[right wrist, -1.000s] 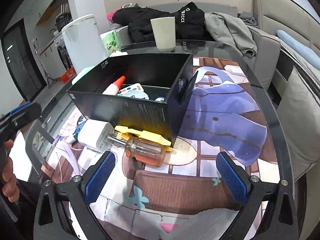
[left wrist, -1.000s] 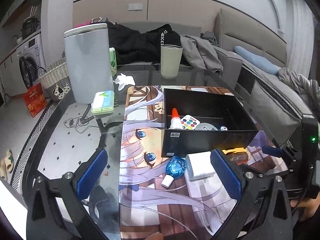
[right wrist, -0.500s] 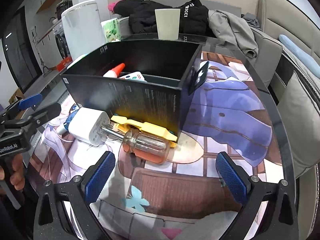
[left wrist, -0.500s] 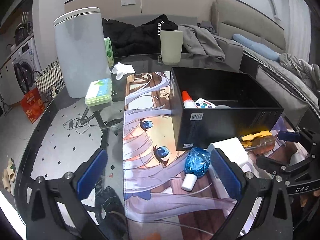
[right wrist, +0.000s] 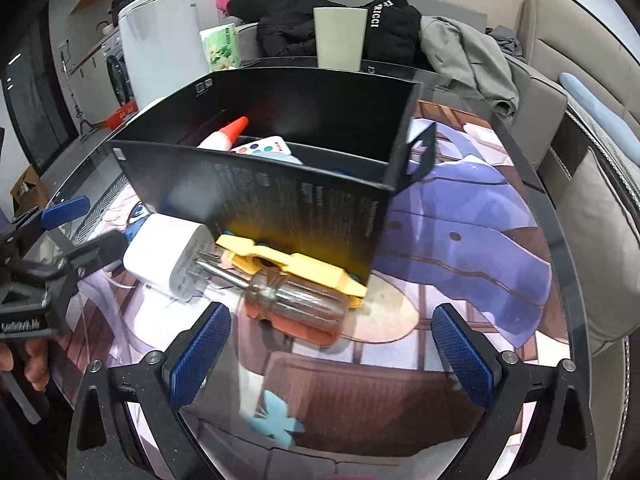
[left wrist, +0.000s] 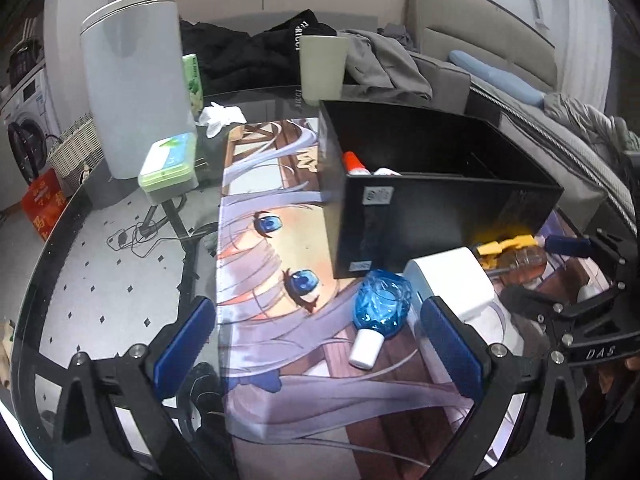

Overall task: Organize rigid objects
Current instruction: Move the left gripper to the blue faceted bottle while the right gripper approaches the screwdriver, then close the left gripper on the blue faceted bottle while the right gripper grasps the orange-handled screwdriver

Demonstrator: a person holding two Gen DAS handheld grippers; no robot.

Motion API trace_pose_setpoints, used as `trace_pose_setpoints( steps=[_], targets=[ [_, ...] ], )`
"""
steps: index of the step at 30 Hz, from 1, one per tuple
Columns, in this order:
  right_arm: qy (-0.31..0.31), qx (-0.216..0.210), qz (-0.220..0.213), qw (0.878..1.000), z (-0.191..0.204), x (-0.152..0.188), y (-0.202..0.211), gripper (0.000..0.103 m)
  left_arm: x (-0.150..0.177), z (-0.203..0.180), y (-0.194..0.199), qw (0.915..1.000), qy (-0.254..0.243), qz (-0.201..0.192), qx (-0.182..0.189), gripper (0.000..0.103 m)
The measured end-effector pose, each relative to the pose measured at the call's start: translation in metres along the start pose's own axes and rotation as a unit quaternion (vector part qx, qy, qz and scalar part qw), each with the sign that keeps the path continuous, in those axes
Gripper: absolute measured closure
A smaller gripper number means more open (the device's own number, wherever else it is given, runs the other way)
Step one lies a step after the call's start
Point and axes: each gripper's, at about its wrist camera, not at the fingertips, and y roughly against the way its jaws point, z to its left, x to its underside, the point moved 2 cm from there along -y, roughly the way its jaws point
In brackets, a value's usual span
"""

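A black box [left wrist: 440, 200] [right wrist: 288, 204] stands on a printed anime mat and holds a glue bottle [right wrist: 224, 138] and a paint palette [right wrist: 260, 146]. In front of it lie a blue faceted bottle [left wrist: 380, 308], a white charger [left wrist: 452, 280] [right wrist: 168, 256], a yellow tool [right wrist: 292, 266] and a clear-handled screwdriver [right wrist: 296, 304]. My left gripper [left wrist: 320, 344] is open, low over the mat, the blue bottle between its fingers. My right gripper [right wrist: 332, 352] is open, just short of the screwdriver handle.
A tall white bin [left wrist: 136, 92], a green tissue box [left wrist: 170, 162], a pale cup [left wrist: 322, 64] and a crumpled tissue [left wrist: 220, 116] sit at the far side of the glass table [left wrist: 100, 280]. Clothes lie on a sofa [left wrist: 500, 60] behind.
My left gripper has moved forward and lower toward the blue bottle and charger. My right gripper has moved closer to the screwdriver. Both stay open.
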Motion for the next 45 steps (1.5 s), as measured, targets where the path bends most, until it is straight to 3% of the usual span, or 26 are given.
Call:
trace_pose_setpoints(
  steps=[7,16,20,27,29,35,45],
  targets=[
    [-0.012,0.009,-0.007,1.000,-0.012,0.000,0.000,0.001,0.000,-0.004,-0.007,0.9997,-0.013,0.018,-0.008,0.003],
    [-0.017,0.014,-0.015,1.000,-0.027,0.008,0.008,0.008,0.001,-0.005,-0.008,0.9997,-0.016,0.020,0.001,0.022],
    [-0.017,0.013,-0.020,1.000,-0.033,0.013,0.013,0.015,0.001,-0.006,-0.007,0.9997,-0.016,0.016,0.008,0.035],
    [-0.018,0.007,-0.032,0.999,-0.030,0.016,0.018,0.031,0.000,-0.009,-0.004,0.9997,-0.017,0.006,0.017,0.068],
    [-0.015,0.001,-0.035,0.999,-0.027,0.016,0.019,0.035,0.000,-0.008,-0.004,0.9997,-0.014,0.004,0.021,0.073],
    [-0.014,-0.012,-0.040,0.999,-0.019,0.018,0.023,0.055,0.001,-0.008,-0.002,0.9995,-0.005,0.001,0.031,0.074],
    [-0.010,-0.010,-0.060,0.998,-0.018,0.022,0.034,0.056,0.000,-0.009,0.007,0.9992,0.002,-0.019,0.035,0.074]
  ],
)
